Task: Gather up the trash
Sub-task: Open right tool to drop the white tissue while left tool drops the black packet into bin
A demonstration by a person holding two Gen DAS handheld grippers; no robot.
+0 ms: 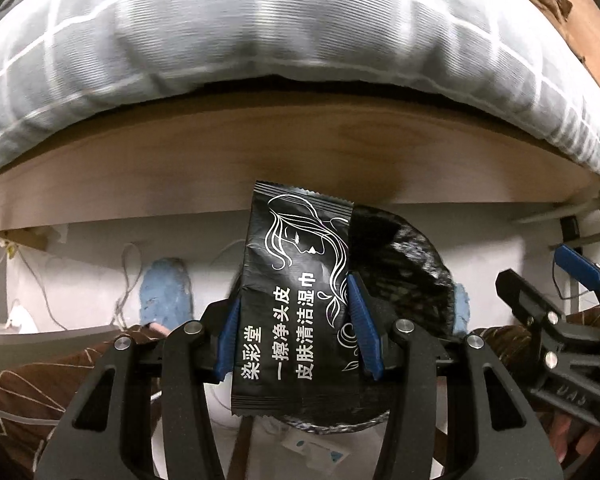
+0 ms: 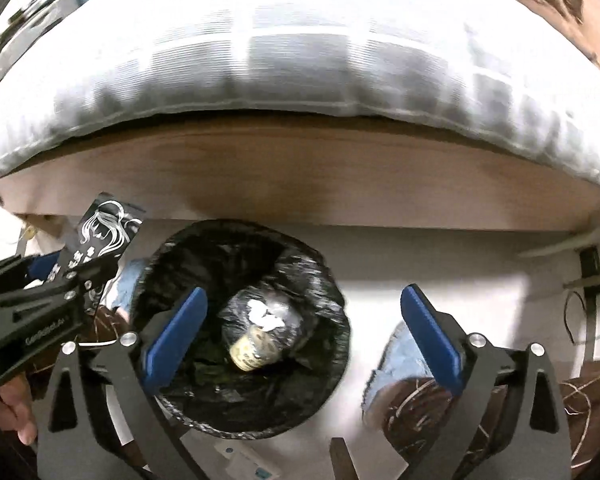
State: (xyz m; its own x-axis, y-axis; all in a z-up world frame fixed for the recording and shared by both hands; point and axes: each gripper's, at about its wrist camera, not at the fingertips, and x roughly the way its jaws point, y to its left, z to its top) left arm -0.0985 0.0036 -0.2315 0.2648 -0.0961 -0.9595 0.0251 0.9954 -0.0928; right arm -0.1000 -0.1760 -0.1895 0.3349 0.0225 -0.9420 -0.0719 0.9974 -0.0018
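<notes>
My left gripper [image 1: 296, 332] is shut on a black wet-wipe packet [image 1: 296, 280] printed with a white line drawing and white characters; its blue pads press on the packet's two long edges. Behind the packet stands a round bin with a black liner [image 1: 412, 256]. In the right wrist view my right gripper [image 2: 304, 338] stands wide open above the bin [image 2: 324, 280], with nothing between its fingers. Inside the bin lie a small jar [image 2: 252, 354] and a white crumpled scrap [image 2: 264, 314]. The left gripper [image 2: 72, 268] with the packet [image 2: 100, 232] is left of the bin.
A bed with a white-and-grey checked quilt [image 1: 260, 40] on a wooden frame [image 1: 260, 160] runs along the far side. Blue slippers [image 1: 164, 292] and legs in brown patterned trousers [image 2: 416, 412] flank the bin. Cables [image 1: 124, 280] lie on the white floor.
</notes>
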